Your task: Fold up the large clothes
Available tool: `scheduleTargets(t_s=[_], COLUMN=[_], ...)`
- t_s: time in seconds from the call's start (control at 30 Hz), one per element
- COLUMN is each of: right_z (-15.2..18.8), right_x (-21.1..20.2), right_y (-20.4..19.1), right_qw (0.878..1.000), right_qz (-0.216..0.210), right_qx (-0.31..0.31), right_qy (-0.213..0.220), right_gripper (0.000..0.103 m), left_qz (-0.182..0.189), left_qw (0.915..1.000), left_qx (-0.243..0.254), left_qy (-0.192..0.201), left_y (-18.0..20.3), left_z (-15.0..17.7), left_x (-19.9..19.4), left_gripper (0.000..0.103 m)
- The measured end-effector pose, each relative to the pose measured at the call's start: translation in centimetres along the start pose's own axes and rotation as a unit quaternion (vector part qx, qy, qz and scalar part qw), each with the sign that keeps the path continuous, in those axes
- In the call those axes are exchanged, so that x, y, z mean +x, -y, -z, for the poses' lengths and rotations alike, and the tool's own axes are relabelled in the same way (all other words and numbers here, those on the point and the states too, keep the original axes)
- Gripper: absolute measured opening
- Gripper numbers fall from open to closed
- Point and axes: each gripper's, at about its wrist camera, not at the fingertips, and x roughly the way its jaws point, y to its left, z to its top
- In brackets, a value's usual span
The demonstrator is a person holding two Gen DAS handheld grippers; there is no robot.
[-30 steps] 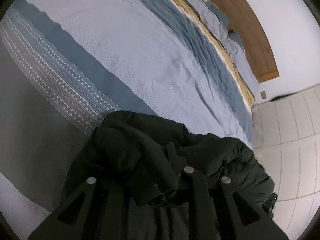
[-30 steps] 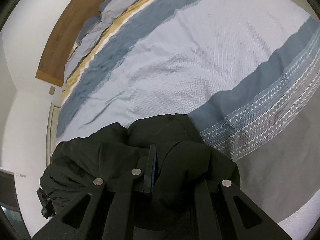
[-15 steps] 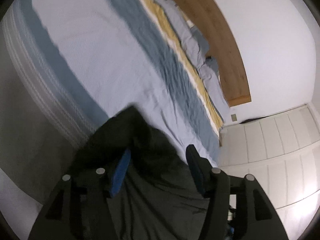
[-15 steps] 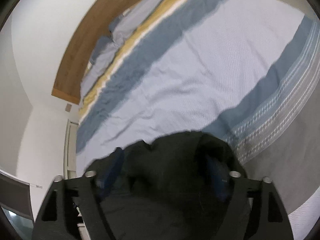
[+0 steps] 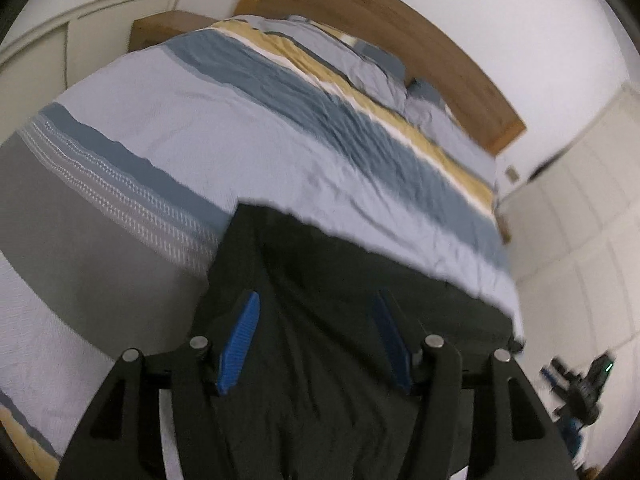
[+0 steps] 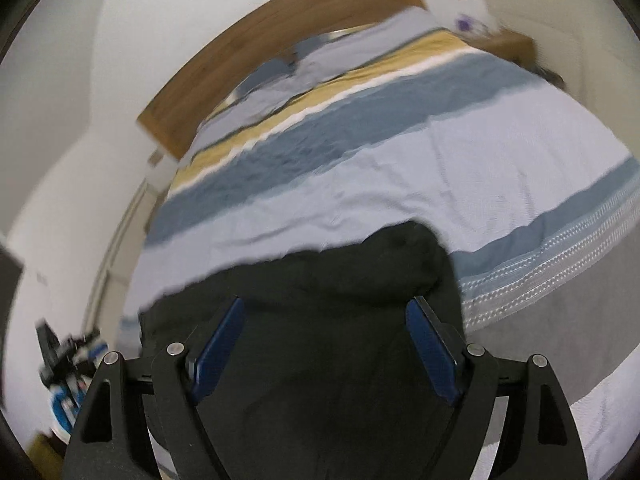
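Hovering with jaws spread and gripping nothing, left gripper [image 5: 316, 320] and right gripper [image 6: 326, 328], above black garment [image 5: 320, 280] lying on near edge of striped bedspread [image 5: 240, 120].

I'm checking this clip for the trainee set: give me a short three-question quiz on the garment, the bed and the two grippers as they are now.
1. True or false: the left gripper is clamped on the black garment.
2. Which stripe of the bedspread lies nearest the wooden headboard? A yellow, B grey, C patterned white.
3. In a few words, where does the black garment lie?

Key
1. False. Its jaws have just been opening and stand apart, pads clear of the cloth; the right gripper likewise.
2. A.
3. On the near end of the bed, spread below both grippers.
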Motion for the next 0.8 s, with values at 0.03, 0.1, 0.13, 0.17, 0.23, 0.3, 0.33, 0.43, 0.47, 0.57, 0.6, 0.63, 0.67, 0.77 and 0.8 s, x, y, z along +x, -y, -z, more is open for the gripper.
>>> scheduleTargets(t_s=[0.03, 0.1, 0.13, 0.17, 0.23, 0.3, 0.33, 0.43, 0.47, 0.57, 0.6, 0.63, 0.67, 0.77, 0.8], right_z=[1.0, 2.9, 3.9, 4.7, 6.4, 7.5, 8.1, 9.7, 10.3, 11.4, 11.4, 11.4, 11.1, 9.4, 8.8], right_x=[0.1, 0.5, 0.7, 0.8, 1.2, 1.6, 1.9, 2.6, 3.0, 4.8, 5.6, 6.3, 7.1, 9.1, 9.7], right_y=[-0.9, -2.7, -3.6, -4.1, -5.5, -6.3, -6.8, -8.3, -8.8, -9.8, -9.8, -9.8, -9.8, -9.8, -9.8], right_qw=[1.000, 0.999, 0.998, 0.997, 0.996, 0.995, 0.994, 0.991, 0.990, 0.986, 0.986, 0.986, 0.986, 0.985, 0.985], right_qz=[0.004, 0.012, 0.015, 0.015, 0.015, 0.016, 0.016, 0.019, 0.020, 0.021, 0.020, 0.021, 0.022, 0.023, 0.023], right_qx=[-0.019, -0.051, -0.066, -0.074, -0.089, -0.103, -0.109, -0.133, -0.142, -0.163, -0.165, -0.165, -0.166, -0.169, -0.169], right_qy=[-0.002, -0.006, -0.007, -0.008, -0.008, -0.007, -0.006, -0.004, -0.004, -0.014, -0.019, -0.021, -0.022, -0.019, -0.020], right_gripper=[0.082, 0.082, 0.082, 0.082, 0.082, 0.082, 0.082, 0.082, 0.082, 0.082, 0.082, 0.082, 0.082, 0.082, 0.083], left_qz=[-0.006, -0.012, -0.013, -0.014, -0.013, -0.016, -0.015, -0.015, -0.015, -0.015, -0.016, -0.019, -0.022, -0.030, -0.036], left_qw=[0.9999, 0.9993, 0.9990, 0.9986, 0.9982, 0.9972, 0.9966, 0.9932, 0.9917, 0.9863, 0.9845, 0.9836, 0.9830, 0.9813, 0.9805], left_qx=[0.014, 0.035, 0.042, 0.050, 0.058, 0.073, 0.081, 0.115, 0.127, 0.164, 0.175, 0.179, 0.182, 0.190, 0.193], left_qy=[0.000, -0.004, -0.005, -0.007, -0.007, -0.002, -0.001, 0.008, 0.011, 0.011, 0.008, 0.008, 0.008, 0.002, 0.000], left_y=[0.6, 1.4, 1.8, 2.2, 3.1, 4.1, 4.6, 6.6, 7.3, 9.4, 9.9, 10.2, 10.4, 10.9, 11.2], left_z=[1.4, 3.9, 4.8, 6.0, 7.7, 9.4, 10.0, 12.2, 12.7, 13.5, 13.4, 13.2, 12.8, 10.9, 9.9], left_x=[0.1, 0.4, 0.6, 0.8, 1.2, 1.5, 1.6, 2.1, 2.4, 4.3, 5.4, 6.1, 6.8, 9.5, 10.6], left_gripper=[0.058, 0.058, 0.058, 0.058, 0.058, 0.058, 0.058, 0.058, 0.058, 0.058, 0.058, 0.058, 0.058, 0.059, 0.060])
